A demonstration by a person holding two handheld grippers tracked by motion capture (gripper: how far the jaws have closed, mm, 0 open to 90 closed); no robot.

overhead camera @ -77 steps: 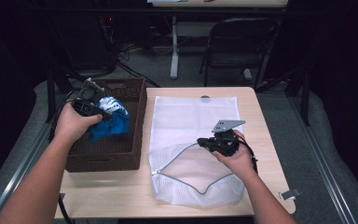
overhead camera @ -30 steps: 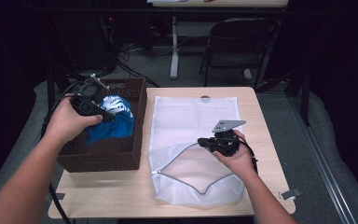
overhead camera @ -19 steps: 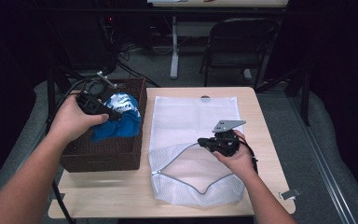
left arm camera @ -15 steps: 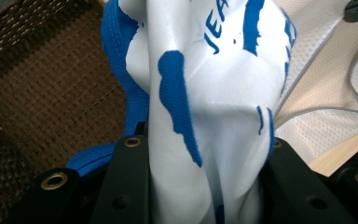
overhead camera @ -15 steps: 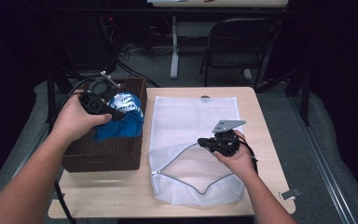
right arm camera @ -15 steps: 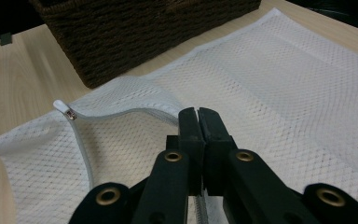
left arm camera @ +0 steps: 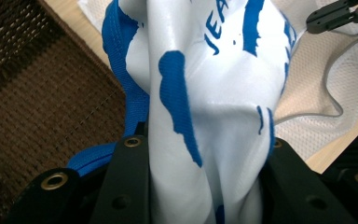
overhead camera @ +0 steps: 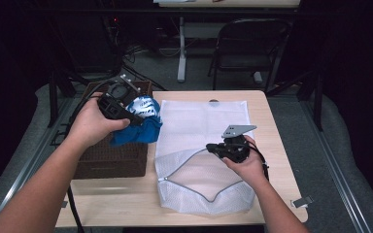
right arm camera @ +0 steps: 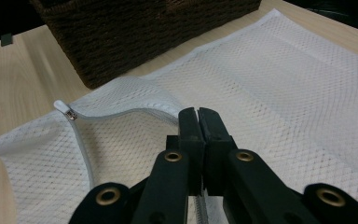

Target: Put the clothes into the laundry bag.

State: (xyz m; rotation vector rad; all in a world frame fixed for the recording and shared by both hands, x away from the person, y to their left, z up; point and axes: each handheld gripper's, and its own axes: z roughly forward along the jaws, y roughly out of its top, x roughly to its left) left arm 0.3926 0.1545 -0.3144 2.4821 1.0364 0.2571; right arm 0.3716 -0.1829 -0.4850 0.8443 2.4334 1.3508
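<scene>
At the upper left of the frame, the left gripper [overhead camera: 135,118] is clamping a blue-white garment [overhead camera: 143,127], jaws partly closed, above the wicker basket [overhead camera: 108,156]; the right gripper [overhead camera: 212,149], closed tight, is pinching the mesh bag [overhead camera: 201,127] edge at centre.

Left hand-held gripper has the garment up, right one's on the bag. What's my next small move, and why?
Probably carry the blue and white garment sideways to the mesh bag's mouth. The left hand-held gripper holds it above the basket edge, and the right hand-held gripper pinches the zipper edge, lifting it open.

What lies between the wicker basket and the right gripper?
In the high view, white mesh bag spans from wicker basket to right gripper, which pinches its zipper edge; some bare table shows lower down.
</scene>
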